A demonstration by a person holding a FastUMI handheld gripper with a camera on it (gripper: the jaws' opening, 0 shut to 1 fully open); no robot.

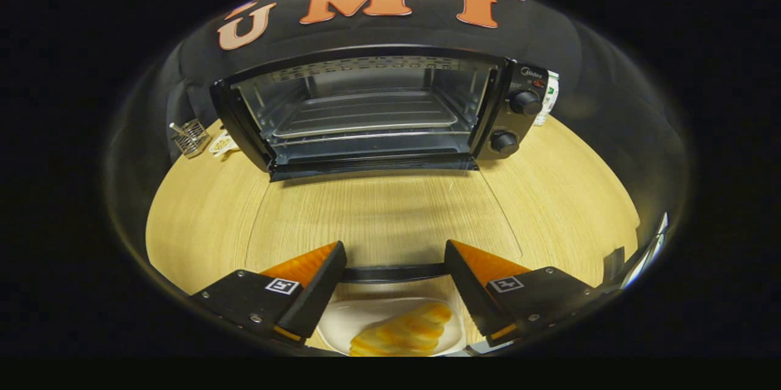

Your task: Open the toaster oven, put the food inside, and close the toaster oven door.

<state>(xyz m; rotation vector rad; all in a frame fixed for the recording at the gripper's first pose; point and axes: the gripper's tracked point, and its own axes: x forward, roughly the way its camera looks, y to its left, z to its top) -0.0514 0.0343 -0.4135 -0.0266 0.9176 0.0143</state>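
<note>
The black toaster oven [518, 121] stands at the back of the wooden table with its inside showing, a wire rack and tray [366, 114] within. Its glass door [390, 213] lies folded down flat toward me, the table visible through it. The door's dark handle bar [393, 272] runs crosswise between my two fingers. My gripper [395, 249] is open, fingers wide apart on either side of the handle's ends, pressing on nothing. Below the handle, close to the fingers' base, a white plate [341, 323] carries a yellow twisted piece of food [403, 332].
Two knobs [525, 102] sit on the oven's right panel. A small metal wire holder [189, 137] and a little dish [223, 144] stand left of the oven. A white and green carton [551, 97] stands behind its right side. Bare table [567, 207] lies right of the door.
</note>
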